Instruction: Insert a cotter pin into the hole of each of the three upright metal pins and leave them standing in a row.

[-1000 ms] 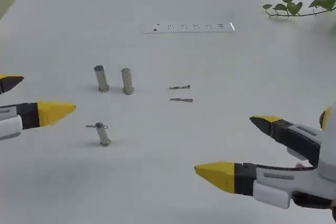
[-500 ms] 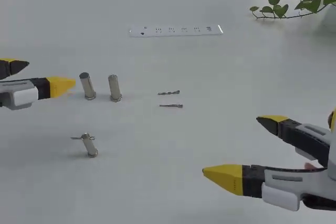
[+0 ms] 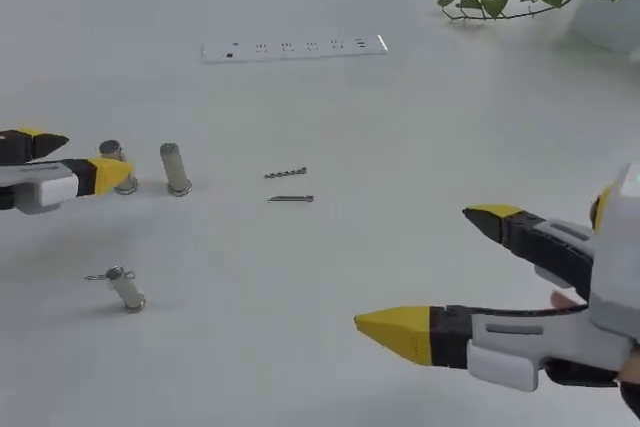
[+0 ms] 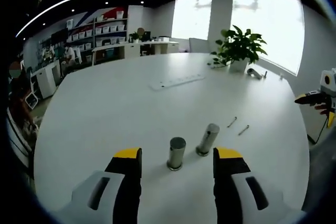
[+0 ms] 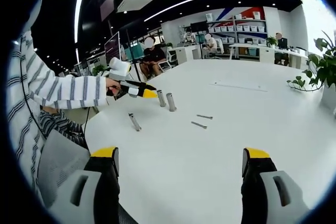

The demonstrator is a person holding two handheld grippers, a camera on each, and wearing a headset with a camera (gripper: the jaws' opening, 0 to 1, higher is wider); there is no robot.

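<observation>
Reaching in: L gripper (image 3: 98, 157) has moved up to the far-left upright pin (image 3: 110, 151), which now sits btwn its open jaws, not gripped yet. R gripper (image 3: 415, 267) is wide open and empty at near right. Loose cotter pins (image 3: 286, 173) lie mid-table, so next insertion looks abt to start.

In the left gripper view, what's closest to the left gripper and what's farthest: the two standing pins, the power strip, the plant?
1. The upright pin, just ahead of the left gripper and its open jaws.
2. The second upright pin, just beyond, to the right.
3. The power strip, mid-table.
4. The plant, at the far edge.
</observation>
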